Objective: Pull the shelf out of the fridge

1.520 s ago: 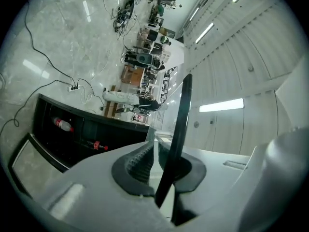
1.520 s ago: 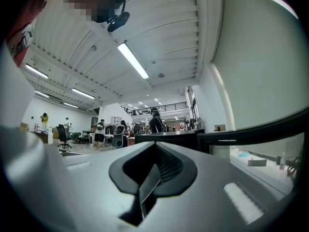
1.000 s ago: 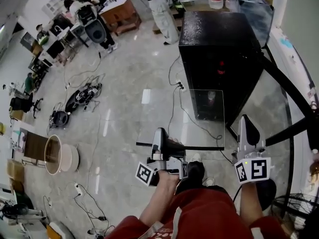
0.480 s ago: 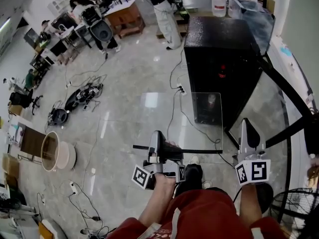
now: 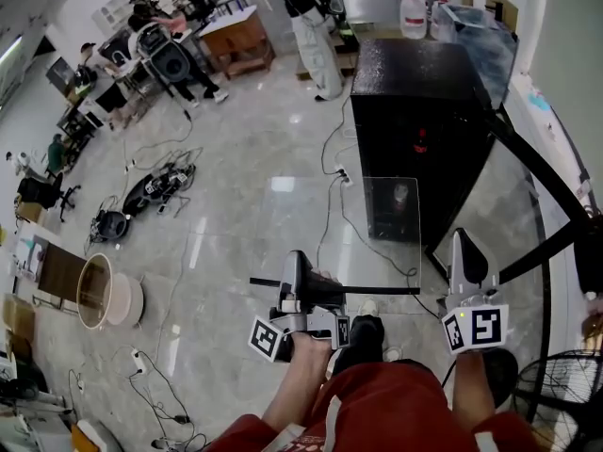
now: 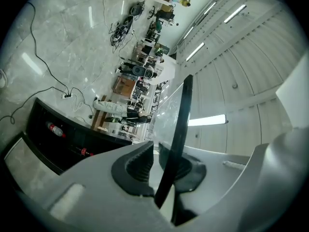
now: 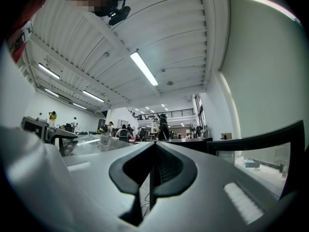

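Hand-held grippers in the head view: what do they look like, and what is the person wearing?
The left hand-held gripper and right hand-held gripper are pale grey, tapering to black-padded jaws. Each carries a white cube with black square markers. The person wears red clothing with a pale stripe.
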{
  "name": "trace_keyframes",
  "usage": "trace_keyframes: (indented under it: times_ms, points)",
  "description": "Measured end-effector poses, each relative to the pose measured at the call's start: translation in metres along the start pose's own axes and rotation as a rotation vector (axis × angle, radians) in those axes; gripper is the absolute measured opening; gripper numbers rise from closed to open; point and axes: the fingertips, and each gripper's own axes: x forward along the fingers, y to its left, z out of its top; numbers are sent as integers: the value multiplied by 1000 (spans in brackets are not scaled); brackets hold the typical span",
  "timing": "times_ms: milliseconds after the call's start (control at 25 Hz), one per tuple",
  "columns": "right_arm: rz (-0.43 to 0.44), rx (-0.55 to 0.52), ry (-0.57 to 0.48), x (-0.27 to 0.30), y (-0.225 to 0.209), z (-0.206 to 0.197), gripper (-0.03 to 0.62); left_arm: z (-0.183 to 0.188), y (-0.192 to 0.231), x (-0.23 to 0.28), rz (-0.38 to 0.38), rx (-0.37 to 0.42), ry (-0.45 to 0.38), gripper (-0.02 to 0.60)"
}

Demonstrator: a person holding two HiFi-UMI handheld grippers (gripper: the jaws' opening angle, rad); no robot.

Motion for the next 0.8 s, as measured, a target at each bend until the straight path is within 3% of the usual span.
trace_keyframes:
  times_ms: [560,800]
  points:
    - [-2,-14,5,0,-1,1,-2,-1,-5,3,-19,-12,3,37]
    - [4,-11,3,5,-21,1,-2,-18,0,11,-23,-3,-1,37]
